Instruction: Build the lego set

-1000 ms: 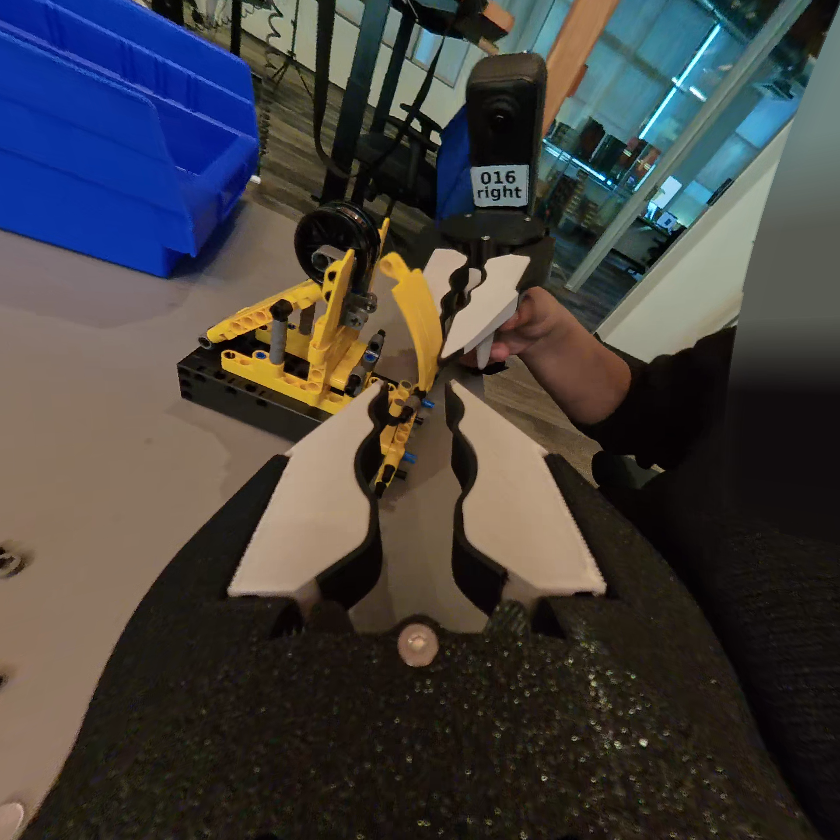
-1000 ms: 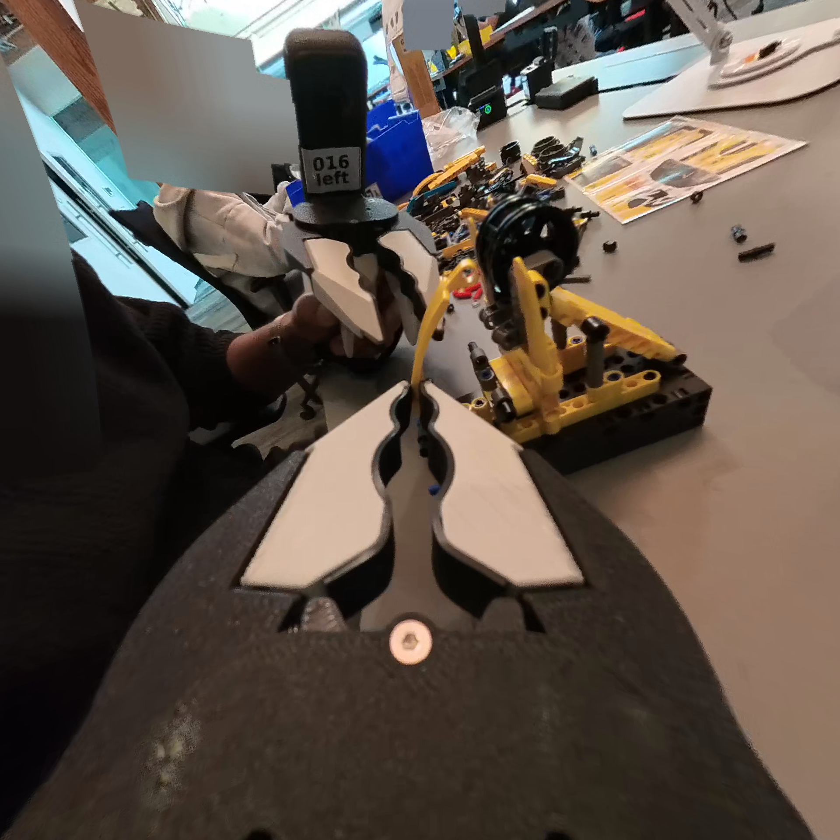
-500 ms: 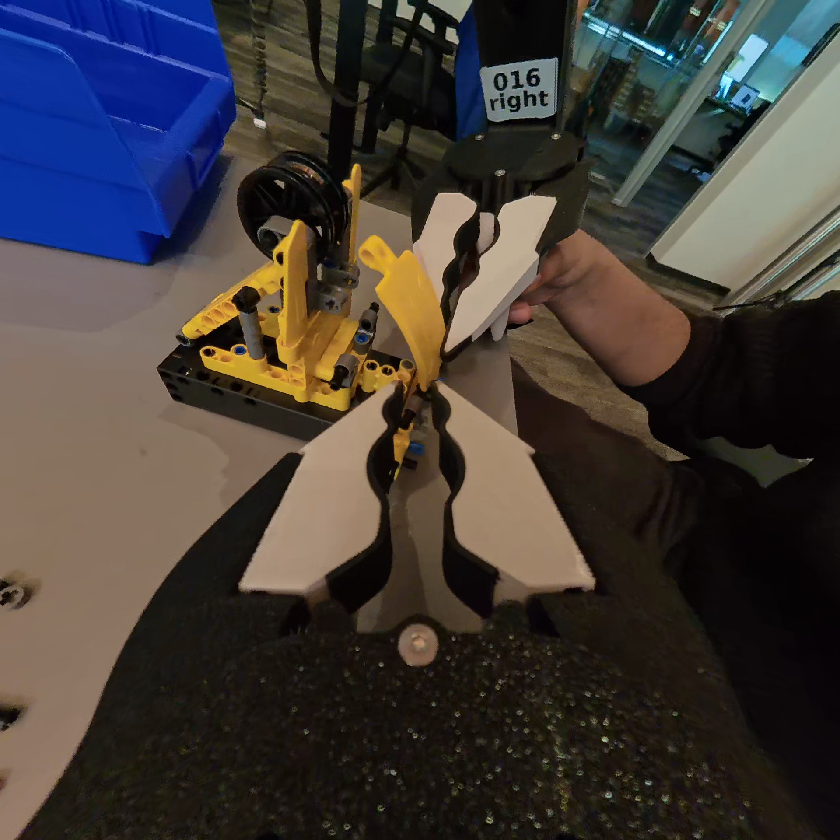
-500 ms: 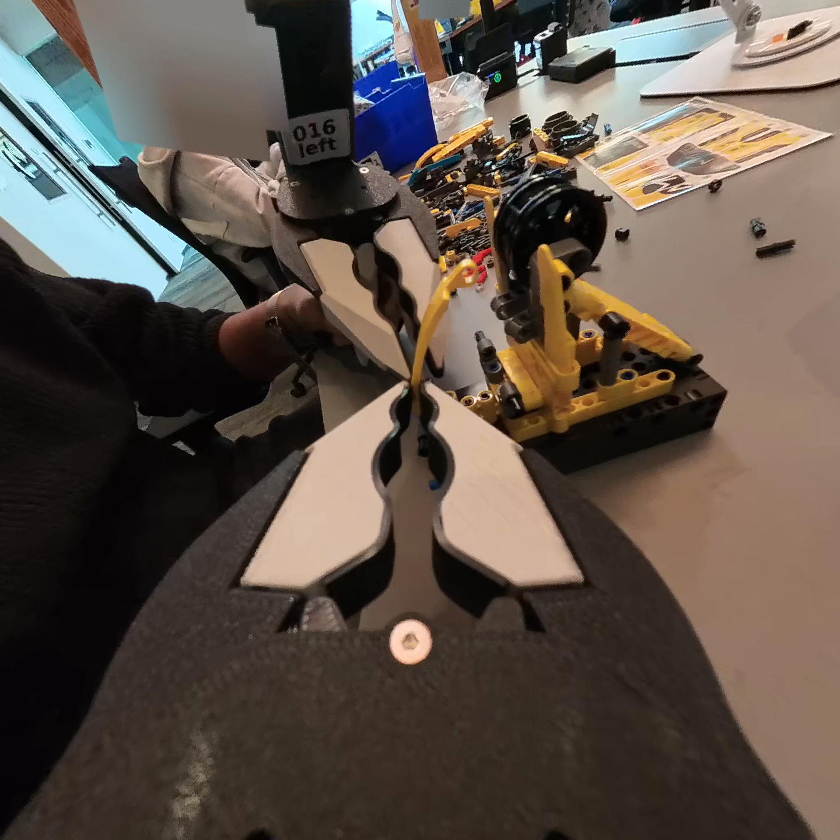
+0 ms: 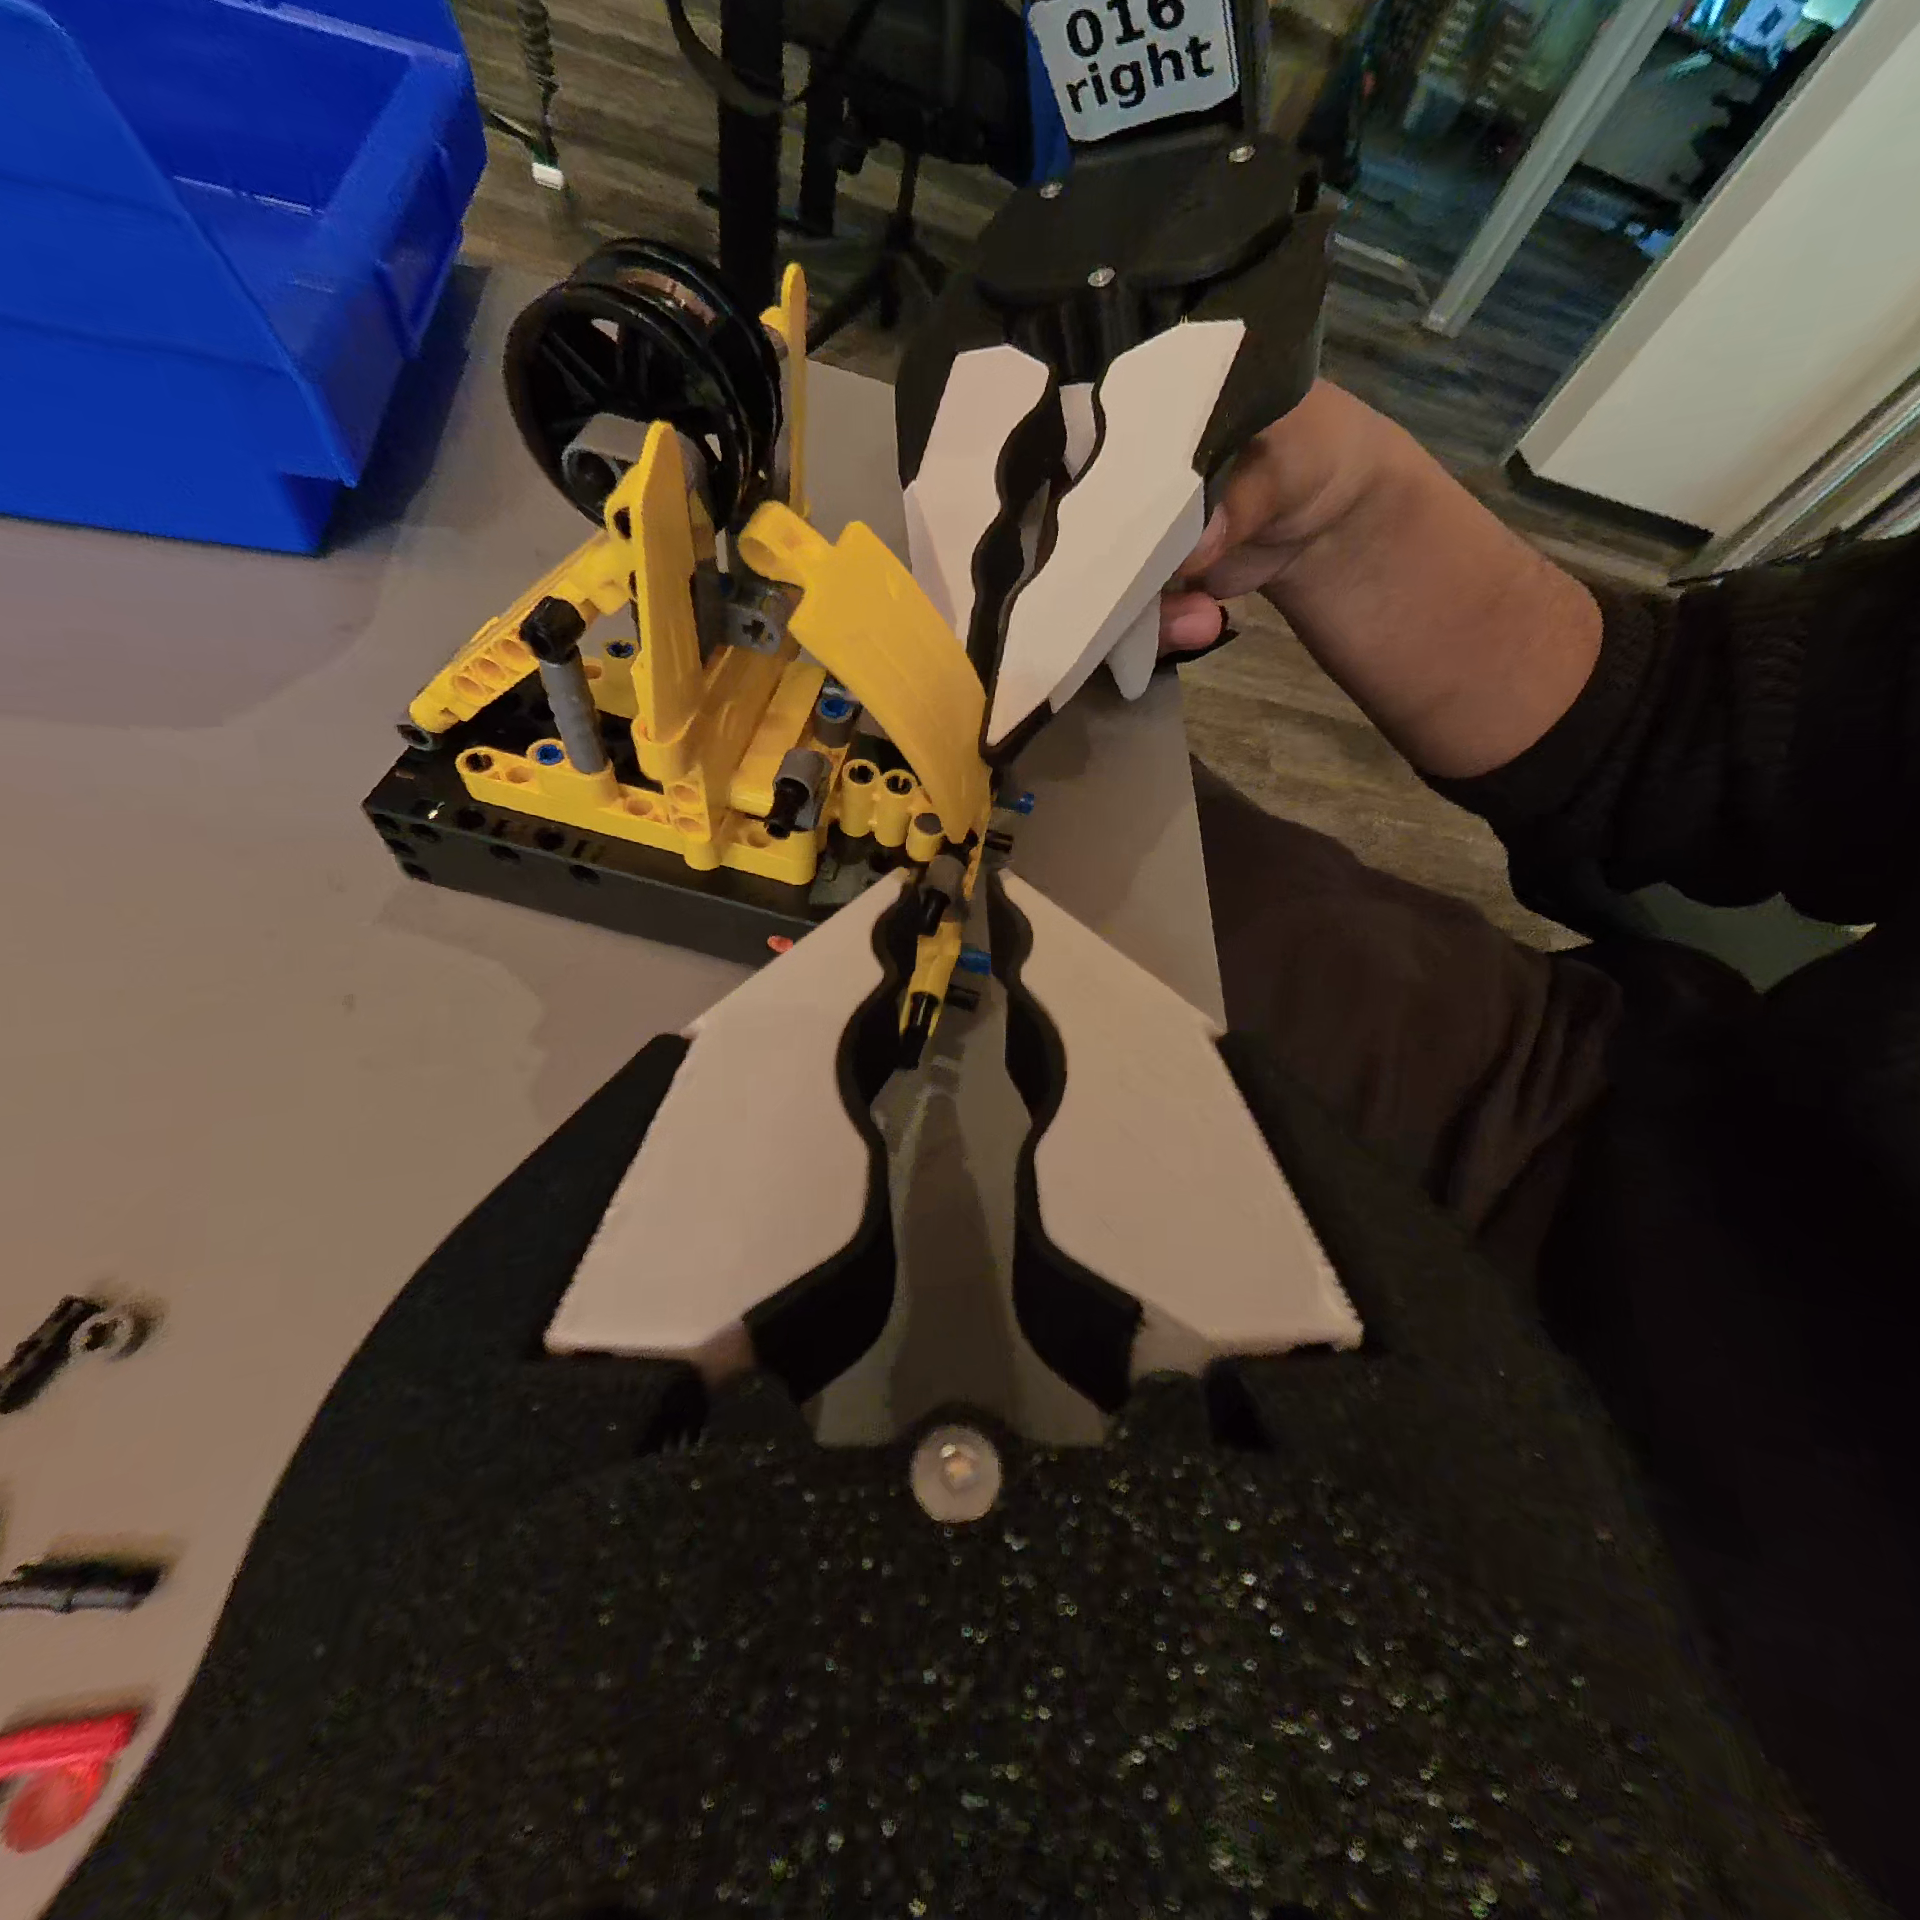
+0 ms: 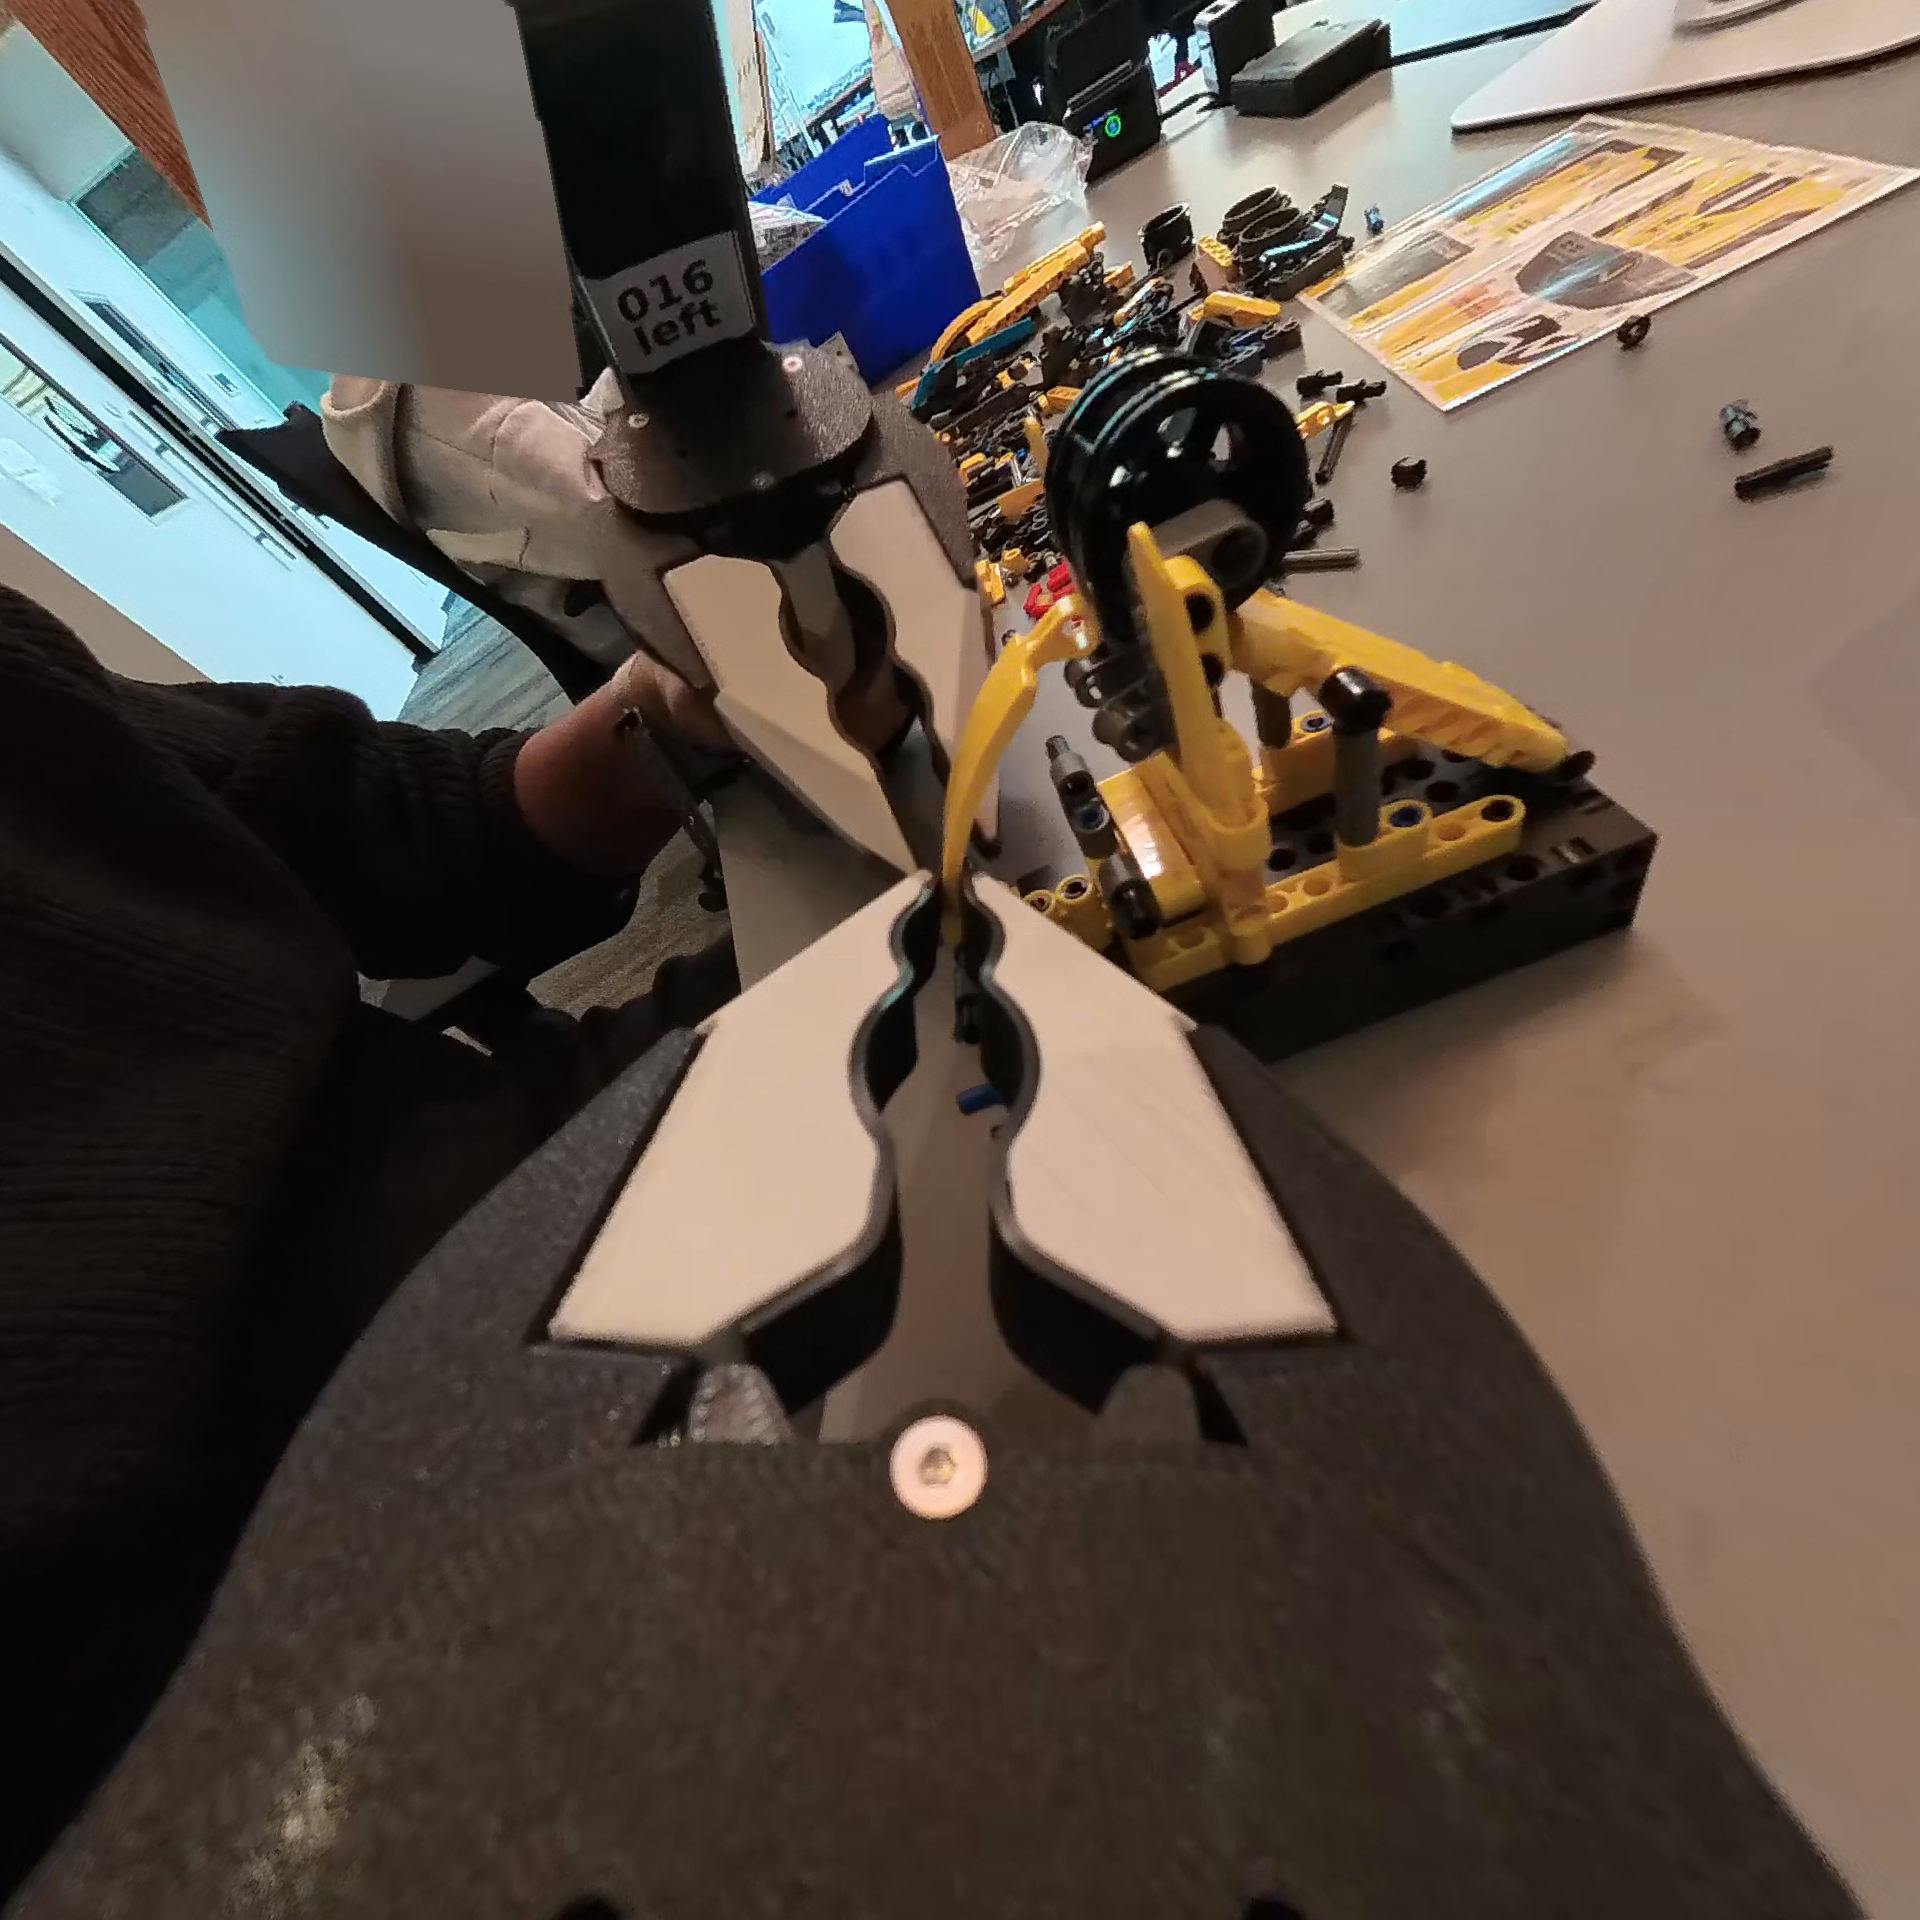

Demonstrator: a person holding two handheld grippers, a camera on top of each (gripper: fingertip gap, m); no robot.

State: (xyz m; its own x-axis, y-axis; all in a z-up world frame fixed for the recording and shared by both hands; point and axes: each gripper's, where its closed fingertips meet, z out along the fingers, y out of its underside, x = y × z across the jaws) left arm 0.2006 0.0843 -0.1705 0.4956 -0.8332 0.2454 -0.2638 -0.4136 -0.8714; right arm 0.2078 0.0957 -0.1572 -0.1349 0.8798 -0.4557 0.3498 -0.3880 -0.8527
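A curved yellow panel [image 5: 883, 644] with a short pinned yellow beam at its lower end is held between both grippers, just in front of a yellow and black brick model [image 5: 665, 748] with a black wheel [image 5: 644, 384]. My left gripper [image 5: 948, 888] is shut on the pinned lower end. My right gripper [image 6: 951, 888] is shut on the panel's edge [image 6: 982, 738]. The two grippers meet almost tip to tip at the table's edge. The panel's upper tip is close to the model's wheel support [image 6: 1164, 644]. The model [image 6: 1351, 831] stands on a black base [image 6: 1455, 935].
Blue bins [image 5: 208, 260] stand behind the model on the grey table [image 5: 208, 1039]. Loose small parts [image 5: 73, 1351] and a red piece [image 5: 52, 1777] lie at the left. A pile of bricks [image 6: 1143, 301], a printed sheet [image 6: 1600, 249] and black pins [image 6: 1782, 473] lie farther off. The tips of both grippers are at nearly the same place.
The left gripper's fingers have closed on the pinned end of the yellow piece. Both grippers have come closer together and nearer the model.
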